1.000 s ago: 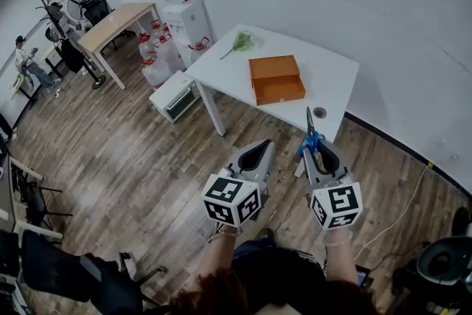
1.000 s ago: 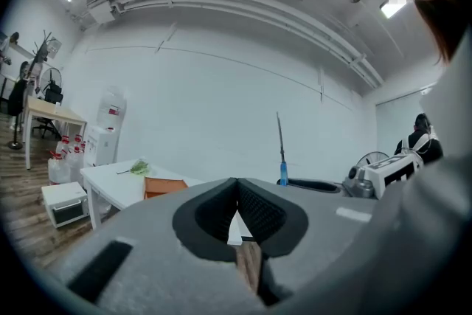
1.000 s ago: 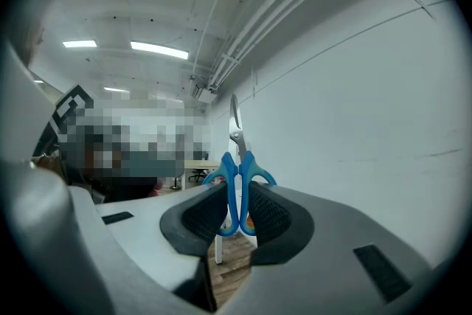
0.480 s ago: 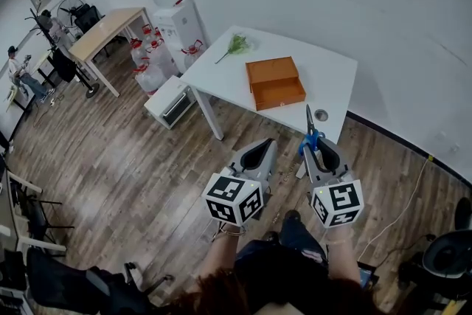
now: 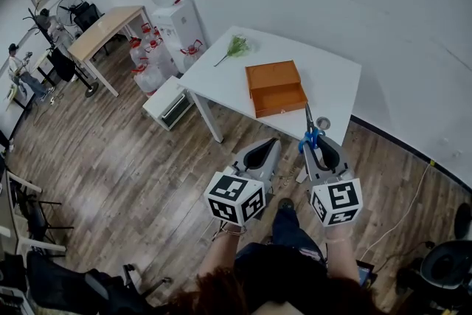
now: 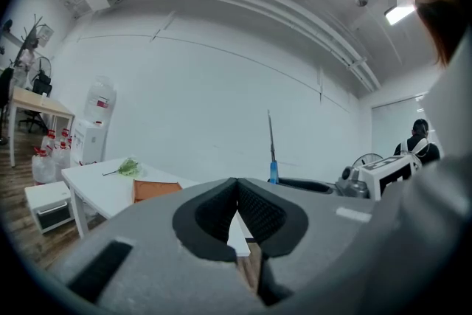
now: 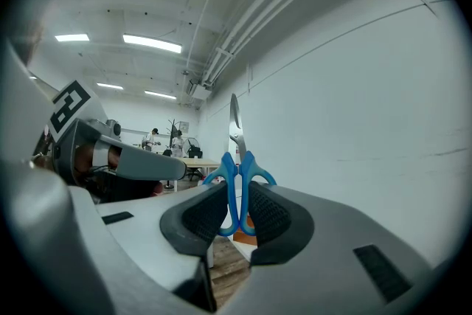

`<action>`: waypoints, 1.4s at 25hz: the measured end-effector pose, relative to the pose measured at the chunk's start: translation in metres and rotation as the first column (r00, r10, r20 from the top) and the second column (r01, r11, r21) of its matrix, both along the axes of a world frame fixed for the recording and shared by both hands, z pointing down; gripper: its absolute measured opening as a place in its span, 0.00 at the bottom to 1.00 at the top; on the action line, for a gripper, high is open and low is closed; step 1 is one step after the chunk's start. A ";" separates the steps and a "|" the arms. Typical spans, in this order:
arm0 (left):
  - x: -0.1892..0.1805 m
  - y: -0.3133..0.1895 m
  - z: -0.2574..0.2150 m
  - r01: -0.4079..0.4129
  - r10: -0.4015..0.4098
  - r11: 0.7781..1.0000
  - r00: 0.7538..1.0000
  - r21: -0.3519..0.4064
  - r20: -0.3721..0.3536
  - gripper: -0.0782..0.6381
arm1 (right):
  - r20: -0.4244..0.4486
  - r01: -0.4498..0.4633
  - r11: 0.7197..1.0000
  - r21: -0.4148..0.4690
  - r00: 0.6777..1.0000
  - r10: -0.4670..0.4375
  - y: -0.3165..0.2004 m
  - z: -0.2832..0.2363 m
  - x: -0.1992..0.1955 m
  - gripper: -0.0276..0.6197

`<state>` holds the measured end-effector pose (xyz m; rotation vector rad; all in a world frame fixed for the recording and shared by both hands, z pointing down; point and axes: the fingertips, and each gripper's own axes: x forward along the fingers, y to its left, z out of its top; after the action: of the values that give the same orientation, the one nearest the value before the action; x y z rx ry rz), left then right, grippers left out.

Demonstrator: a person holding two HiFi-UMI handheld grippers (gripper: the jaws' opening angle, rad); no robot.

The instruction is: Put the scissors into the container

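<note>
Low in the head view, right of centre, the right gripper [image 5: 317, 144] holds the scissors [image 5: 310, 123] upright. Its fingers [image 7: 204, 217] pinch the two blue handle loops side by side between the ribbed pads. The closed blades stick up past the tips. Just left of it in the frame, the left gripper [image 5: 270, 145] carries nothing. Its fingers [image 6: 261, 212] are pressed together at the tips with nothing between them.

The container [image 5: 281, 101], an orange open-topped box, sits on the white bench [image 5: 335, 81] in the upper middle of the frame, above both grippers. Nothing can be made out inside it from here. The blade tip overlaps the near edge of the bench in the picture, but the person stands on the wood floor [image 5: 147, 158] short of the bench. The scissors are therefore apart from the box, lower and to its right in the frame.

By my reading, the pick-up is done and the carry is under way. What is left is to close on the bench, bring the scissors over the box opening, lower them in and spread the fingers. With the blades pointing up, the scissors will likely need tipping over so they lie flat inside and do not catch on the rim.
</note>
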<state>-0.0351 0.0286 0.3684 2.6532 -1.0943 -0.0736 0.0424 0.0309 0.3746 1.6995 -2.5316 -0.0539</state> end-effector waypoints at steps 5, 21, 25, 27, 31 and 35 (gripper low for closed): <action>0.010 -0.032 0.002 0.005 -0.005 1.000 1.000 -0.007 0.000 0.13 | 0.004 0.013 1.000 -0.008 1.000 -0.013 -0.032 0.003 0.009 0.17; 0.043 -0.138 -0.003 0.049 -0.049 0.999 0.999 -0.014 0.017 0.13 | -0.013 0.074 0.997 -0.004 0.997 -0.074 -0.141 0.000 0.039 0.16; 0.049 -0.164 -0.003 0.077 -0.077 0.997 0.997 -0.018 0.019 0.13 | -0.028 0.102 0.995 -0.001 0.994 -0.102 -0.171 -0.001 0.044 0.16; 0.050 -0.173 -0.002 0.095 -0.094 0.995 0.995 -0.022 0.018 0.13 | -0.031 0.115 0.993 -0.004 0.993 -0.115 -0.183 0.000 0.046 0.17; 0.052 -0.186 0.000 0.124 -0.124 0.992 0.992 -0.025 0.020 0.13 | -0.051 0.142 0.990 -0.010 0.989 -0.142 -0.201 0.005 0.047 0.17; 0.048 -0.195 0.001 0.140 -0.139 0.990 0.990 -0.034 0.030 0.13 | -0.083 0.159 0.987 -0.028 0.984 -0.161 -0.216 0.010 0.044 0.17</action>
<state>0.0132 -0.1667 0.3694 2.5505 -1.2777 -0.0445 0.0868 -0.1848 0.3849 1.4505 -2.5894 -0.1074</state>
